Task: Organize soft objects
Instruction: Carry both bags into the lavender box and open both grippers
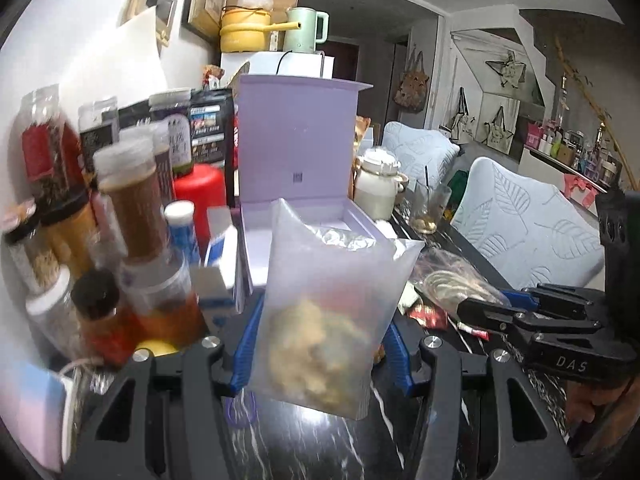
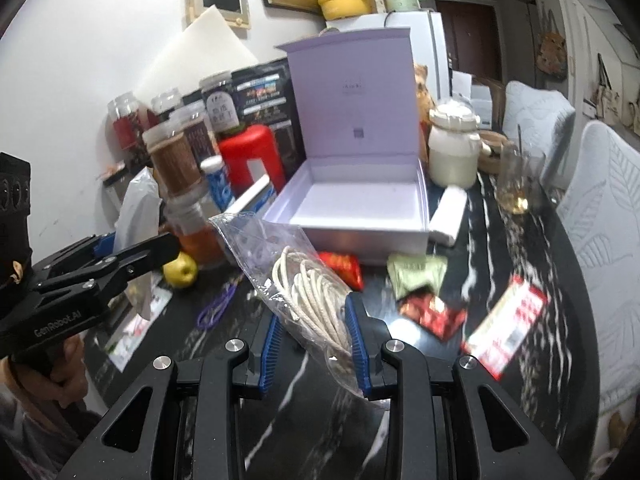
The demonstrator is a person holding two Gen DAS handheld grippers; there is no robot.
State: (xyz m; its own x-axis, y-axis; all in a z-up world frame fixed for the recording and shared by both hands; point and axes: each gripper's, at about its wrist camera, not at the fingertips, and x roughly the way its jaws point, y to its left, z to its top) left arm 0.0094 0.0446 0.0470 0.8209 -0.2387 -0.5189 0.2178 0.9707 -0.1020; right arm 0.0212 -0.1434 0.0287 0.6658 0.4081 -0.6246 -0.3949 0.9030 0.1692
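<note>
My left gripper is shut on a frosted plastic bag with yellowish contents, held upright in front of the open lilac box. My right gripper is shut on a clear bag of coiled white rope, above the dark marble table. The lilac box stands open and empty in the right wrist view, lid upright. The right gripper also shows in the left wrist view, to the right of the frosted bag. The left gripper shows in the right wrist view, at the left.
Jars and bottles crowd the table's left side by the wall. Red and green snack packets, a red-white packet, a yellow apple and a purple band lie on the table. A white jar and glass stand right of the box.
</note>
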